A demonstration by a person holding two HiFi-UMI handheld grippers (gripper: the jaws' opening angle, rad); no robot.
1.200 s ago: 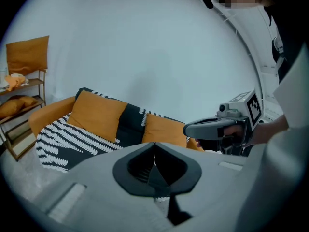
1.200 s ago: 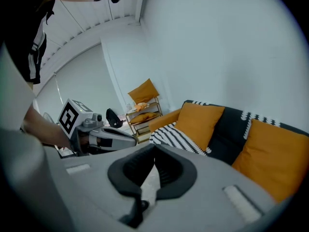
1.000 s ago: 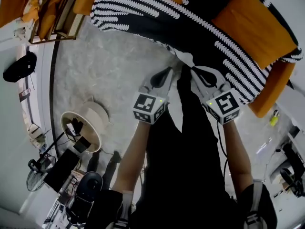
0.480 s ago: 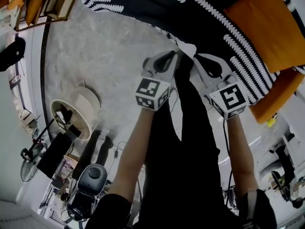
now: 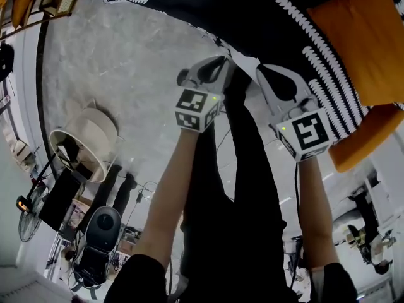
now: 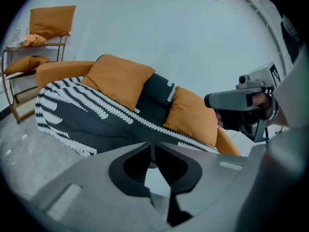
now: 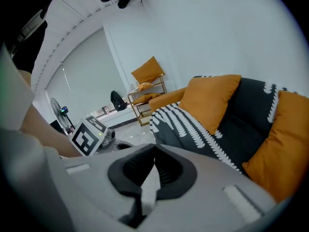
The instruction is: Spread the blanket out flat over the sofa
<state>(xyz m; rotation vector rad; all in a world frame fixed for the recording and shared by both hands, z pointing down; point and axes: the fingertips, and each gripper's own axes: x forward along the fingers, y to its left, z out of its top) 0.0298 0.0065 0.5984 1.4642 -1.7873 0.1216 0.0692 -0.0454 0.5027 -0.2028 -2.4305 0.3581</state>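
Grey marble floor, white wall, metal shelf (orange cushions).

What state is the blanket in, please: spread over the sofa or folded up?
Spread: the blanket drapes across the sofa and over its front; the left gripper and right gripper each pinch its near edge.

You are pinching the hem of the black, white-patterned fabric blanket at twelve o'clock with your grey left gripper and right gripper; an orange fabric cushion is lying at two o'clock.
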